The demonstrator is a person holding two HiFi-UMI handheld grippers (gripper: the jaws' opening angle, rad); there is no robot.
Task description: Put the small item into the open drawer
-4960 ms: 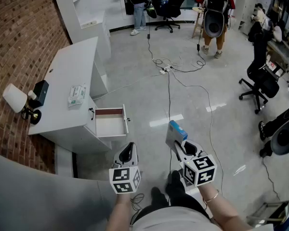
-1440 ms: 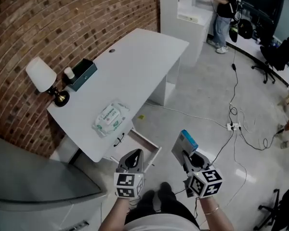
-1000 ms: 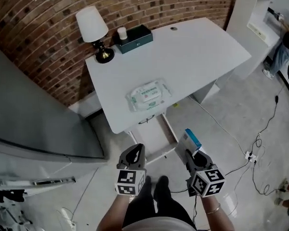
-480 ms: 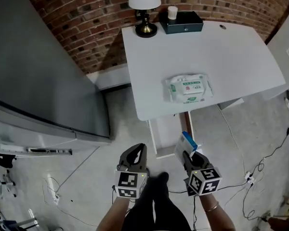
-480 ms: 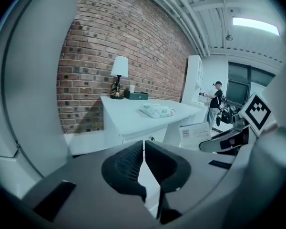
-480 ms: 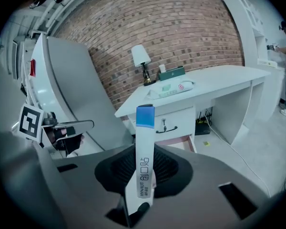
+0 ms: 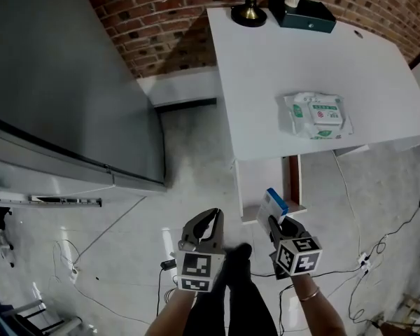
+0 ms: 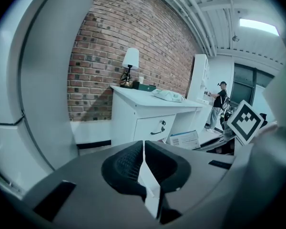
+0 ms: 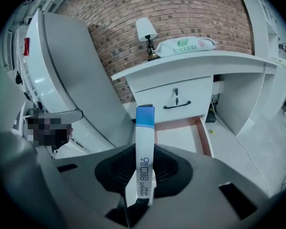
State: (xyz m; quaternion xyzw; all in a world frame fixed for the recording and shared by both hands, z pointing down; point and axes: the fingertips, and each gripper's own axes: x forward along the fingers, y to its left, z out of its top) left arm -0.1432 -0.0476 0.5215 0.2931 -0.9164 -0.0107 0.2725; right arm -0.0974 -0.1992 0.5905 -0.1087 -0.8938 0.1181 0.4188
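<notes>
My right tool [image 7: 276, 223] grasps the slim white box [image 7: 272, 203] with the blue end, held upright just short of the open drawer [image 7: 256, 186] under the white table [image 7: 266, 82]. My left tool [image 7: 210, 222], beside it, is clenched with nothing between its jaws.

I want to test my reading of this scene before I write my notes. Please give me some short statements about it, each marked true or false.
1. The right hand-held gripper is shut on a thin white box with a blue end. True.
2. The left hand-held gripper holds the pack of wipes. False: its jaws are together with nothing between them, and the pack lies on the desk.
3. A drawer under the desk is pulled open. True.
4. The box lies inside the drawer. False: the right hand-held gripper holds it short of the drawer.
5. The lamp stands at the desk edge nearest the person. False: it stands at the far edge, by the brick wall.
</notes>
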